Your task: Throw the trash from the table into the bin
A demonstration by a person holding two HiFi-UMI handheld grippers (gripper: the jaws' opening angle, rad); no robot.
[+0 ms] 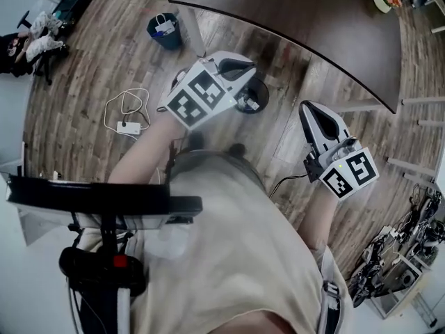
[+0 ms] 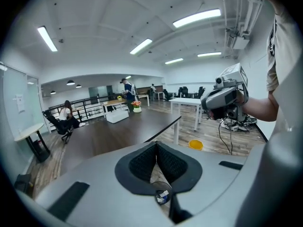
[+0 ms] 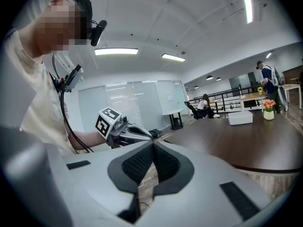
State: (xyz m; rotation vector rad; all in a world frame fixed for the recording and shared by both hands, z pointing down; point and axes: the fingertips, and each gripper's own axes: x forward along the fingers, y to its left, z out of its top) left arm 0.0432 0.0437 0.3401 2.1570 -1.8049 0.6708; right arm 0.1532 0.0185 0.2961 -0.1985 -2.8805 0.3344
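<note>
White cable coil (image 1: 127,111) on wood floor (image 1: 90,68); yellow bowl (image 2: 195,145)

The bin (image 1: 263,89) stands just before the table (image 1: 334,33), the cable (image 1: 127,108) well left of it.

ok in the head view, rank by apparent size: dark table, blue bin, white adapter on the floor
1. Dark table, largest by far.
2. Blue bin.
3. White adapter, smallest, not counting its cable.

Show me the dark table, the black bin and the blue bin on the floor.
dark table (image 1: 334,40): head view, bare top.
black bin (image 1: 264,92): head view, right-hand rim.
blue bin (image 1: 169,40): head view, outer wall.
</note>
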